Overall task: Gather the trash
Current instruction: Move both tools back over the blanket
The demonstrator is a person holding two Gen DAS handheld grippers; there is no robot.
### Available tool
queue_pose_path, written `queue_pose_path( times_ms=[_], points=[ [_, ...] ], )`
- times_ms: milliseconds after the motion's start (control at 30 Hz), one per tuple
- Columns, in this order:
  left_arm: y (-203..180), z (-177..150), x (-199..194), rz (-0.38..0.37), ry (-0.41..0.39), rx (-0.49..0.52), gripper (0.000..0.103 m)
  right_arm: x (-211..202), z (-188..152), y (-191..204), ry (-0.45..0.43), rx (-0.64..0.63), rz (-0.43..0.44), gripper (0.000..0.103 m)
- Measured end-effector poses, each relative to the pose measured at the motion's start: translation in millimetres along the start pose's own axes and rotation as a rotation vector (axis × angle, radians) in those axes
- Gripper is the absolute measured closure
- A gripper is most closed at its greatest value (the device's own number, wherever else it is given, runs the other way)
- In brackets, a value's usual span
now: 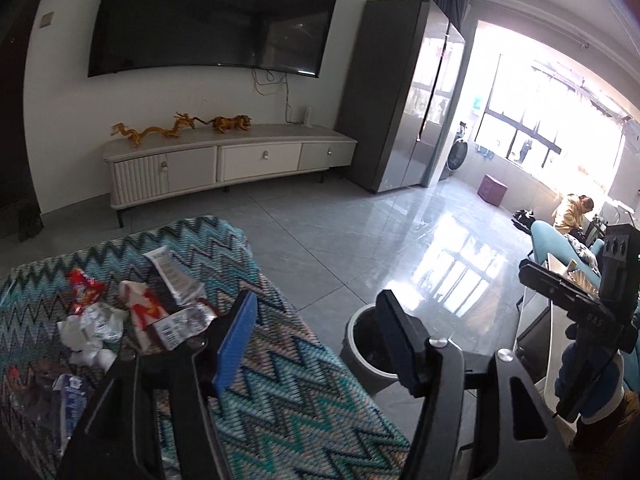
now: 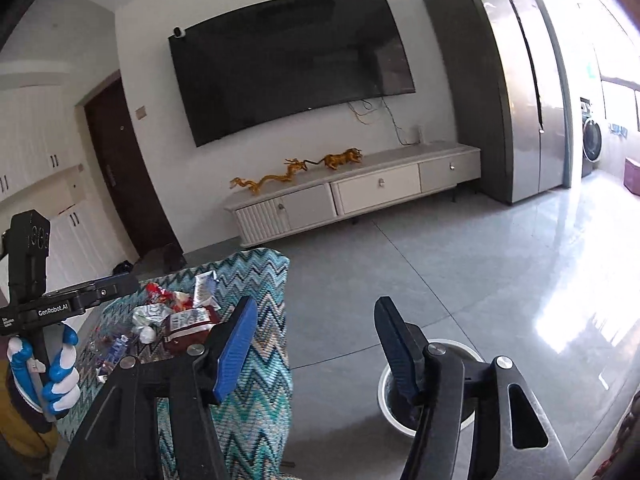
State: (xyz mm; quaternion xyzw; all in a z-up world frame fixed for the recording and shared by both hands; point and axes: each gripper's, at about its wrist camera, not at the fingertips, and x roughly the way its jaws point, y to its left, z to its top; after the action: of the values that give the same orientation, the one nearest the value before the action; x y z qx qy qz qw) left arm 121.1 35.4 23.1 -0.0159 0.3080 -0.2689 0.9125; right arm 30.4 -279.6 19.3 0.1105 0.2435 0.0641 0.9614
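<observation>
The left gripper (image 1: 316, 340) has its two fingers apart, and nothing is between them. One finger has a blue pad (image 1: 236, 344). It hangs over the edge of a table with a zigzag cloth (image 1: 280, 400) in blue, green and tan. The right gripper (image 2: 316, 344) is open about the same way, and it holds nothing too. No earlier picture is given, so only this open, empty look can be told.

In the right wrist view, a hand in a blue and white glove (image 2: 60, 372) holds the left gripper's handle at the left side.

The trash (image 1: 132, 320) lies in a pile on the cloth, to the left of the left gripper. There are red and white wrappers, crumpled white paper and a shiny silver packet. Nothing touches the pile.

A round gray bin (image 1: 368, 352) with a dark inside stands on the floor just beside the table. In both views it sits partly behind the right-hand finger.

The floor (image 1: 360, 232) is shiny gray tile. Far back, a big dark TV (image 1: 212, 16) hangs on the white wall. Under it is a long white cabinet (image 1: 228, 160) with gold dragon figures (image 1: 160, 128) on top. A tall gray fridge (image 1: 400, 96) stands to the right, near a bright window.
</observation>
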Motion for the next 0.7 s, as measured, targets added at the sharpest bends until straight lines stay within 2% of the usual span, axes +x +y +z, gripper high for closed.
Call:
queue_pose_path(
  times_ms=[100, 300, 367, 433, 567, 700],
  points=[
    [36, -14, -32, 0.039, -0.022, -0.025, 0.043, -3, 2, 29, -0.002, -0.026, 0.057, 0.044],
    [109, -43, -95, 0.14, -0.072, -0.107, 0.042, 0, 4, 81, 0.009, -0.101, 0.112, 0.043],
    [130, -54, -111, 0.179, -0.083, -0.135, 0.039, 0, 5, 95, 0.008, -0.127, 0.129, 0.041],
    [146, -63, -124, 0.208, -0.093, -0.154, 0.035, 2, 6, 110, 0.01, -0.151, 0.152, 0.037],
    [178, -80, -137, 0.25, -0.09, -0.199, 0.035, 10, 5, 141, 0.024, -0.195, 0.201, 0.035],
    [205, -98, -137, 0.256, -0.063, -0.262, 0.034, 26, 1, 166, 0.056, -0.225, 0.243, 0.031]
  ],
)
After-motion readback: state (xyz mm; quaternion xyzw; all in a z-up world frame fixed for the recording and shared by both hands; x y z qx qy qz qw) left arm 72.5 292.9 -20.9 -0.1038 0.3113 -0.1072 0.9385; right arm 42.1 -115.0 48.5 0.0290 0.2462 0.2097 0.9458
